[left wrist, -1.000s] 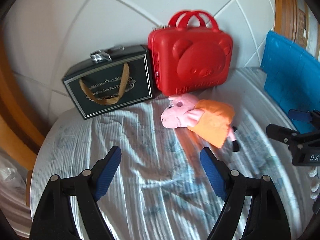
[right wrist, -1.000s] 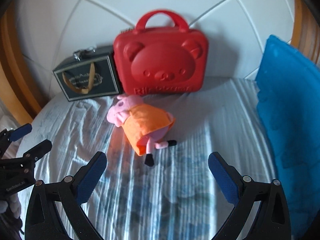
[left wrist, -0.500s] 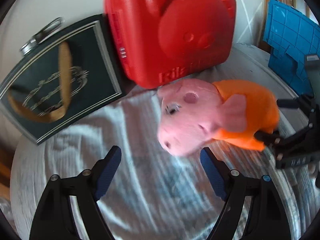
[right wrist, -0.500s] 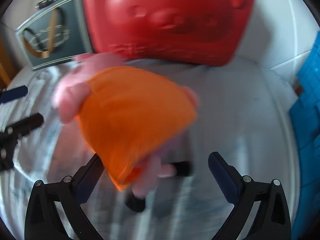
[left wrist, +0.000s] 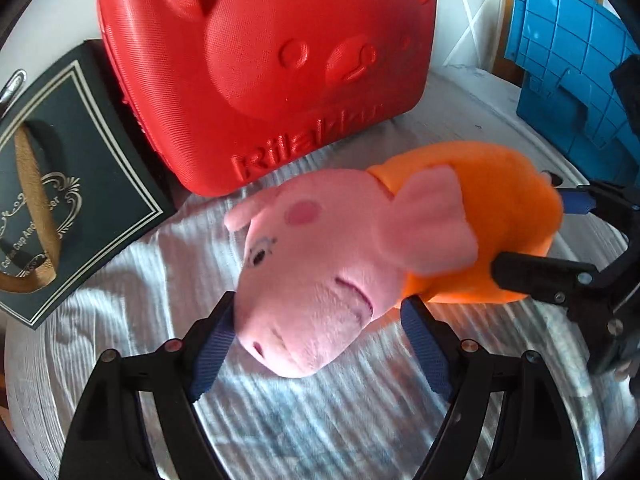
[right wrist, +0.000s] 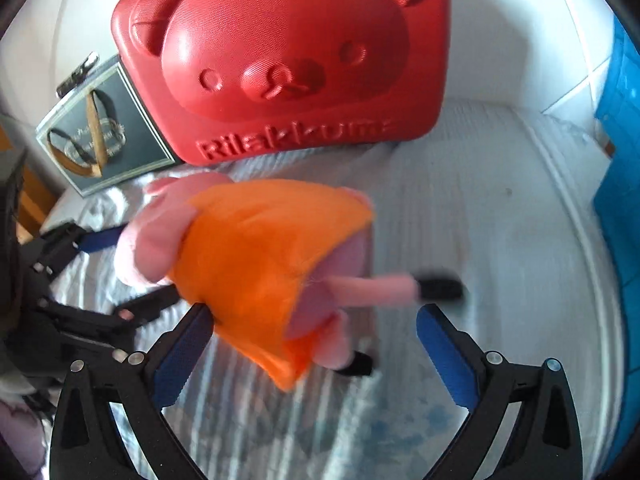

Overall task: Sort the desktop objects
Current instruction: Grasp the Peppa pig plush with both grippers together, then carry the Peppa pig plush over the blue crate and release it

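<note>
Straddling plush pig [left wrist: 320,280]; handles cropped

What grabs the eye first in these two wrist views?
The pink plush pig in an orange dress lies on the striped cloth mid-frame, its snout between the left gripper's open blue-padded fingers. Right behind it stands the glossy red bear-face plastic case. The right gripper brackets the pig's dress end, also open.
</note>
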The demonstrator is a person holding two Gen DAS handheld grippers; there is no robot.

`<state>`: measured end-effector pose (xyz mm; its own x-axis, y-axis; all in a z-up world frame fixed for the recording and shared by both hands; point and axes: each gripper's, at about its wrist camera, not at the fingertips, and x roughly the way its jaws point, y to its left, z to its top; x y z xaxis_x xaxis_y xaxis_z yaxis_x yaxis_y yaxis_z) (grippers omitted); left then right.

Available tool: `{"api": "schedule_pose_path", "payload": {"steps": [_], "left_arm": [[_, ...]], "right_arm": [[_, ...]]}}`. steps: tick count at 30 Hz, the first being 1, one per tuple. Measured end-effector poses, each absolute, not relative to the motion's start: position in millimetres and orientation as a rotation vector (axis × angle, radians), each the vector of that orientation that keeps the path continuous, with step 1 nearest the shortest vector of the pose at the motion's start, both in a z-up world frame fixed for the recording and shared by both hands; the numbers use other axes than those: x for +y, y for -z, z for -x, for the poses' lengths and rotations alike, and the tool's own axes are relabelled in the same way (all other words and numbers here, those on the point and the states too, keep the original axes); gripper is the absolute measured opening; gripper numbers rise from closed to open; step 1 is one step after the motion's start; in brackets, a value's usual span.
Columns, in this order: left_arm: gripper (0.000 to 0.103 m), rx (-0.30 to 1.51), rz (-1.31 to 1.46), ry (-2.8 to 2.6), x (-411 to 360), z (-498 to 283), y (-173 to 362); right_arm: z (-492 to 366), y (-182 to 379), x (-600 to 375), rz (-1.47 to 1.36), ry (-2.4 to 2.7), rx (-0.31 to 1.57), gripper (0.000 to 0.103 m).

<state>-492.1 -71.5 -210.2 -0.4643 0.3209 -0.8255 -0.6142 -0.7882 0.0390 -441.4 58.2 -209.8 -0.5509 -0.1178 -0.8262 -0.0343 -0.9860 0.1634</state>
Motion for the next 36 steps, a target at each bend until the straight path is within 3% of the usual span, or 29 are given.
{"api": "schedule_pose_path", "payload": {"steps": [6, 7, 9, 11, 14, 22, 36], "left_arm": [[0.080, 0.435, 1.125, -2.244, -62.3, 504.9, 216.2], [0.070, 0.451, 1.117, -2.243, -58.9, 504.1, 217.3], [0.067, 0.488, 1.106, -2.258, -55.6, 503.9, 217.3], [0.062, 0.444, 1.104, -2.264, -59.8, 503.3, 211.8], [0.061, 0.402, 1.068, -2.277, -64.1, 494.8, 193.6], [0.061, 0.406, 0.879, -2.378, -66.1, 442.9, 99.3], [0.061, 0.416, 0.479, -2.375, -17.8, 271.7, -69.0]], "right_arm": [[470.4, 228.9, 58.1, -1.512, 2.645, -0.352, 0.102], [470.5, 228.5, 56.4, -1.501, 2.642, -0.346, 0.093], [469.1, 223.8, 50.0, -1.502, 2.673, -0.268, 0.080], [466.4, 218.1, 49.7, -1.489, 2.685, -0.252, 0.078], [455.3, 198.5, 52.5, -1.429, 2.712, -0.252, 0.077], [407.7, 113.4, 52.4, -1.230, 2.786, -0.190, 0.076], [222.0, -63.7, 99.9, -0.903, 3.039, -0.139, 0.076]]}}
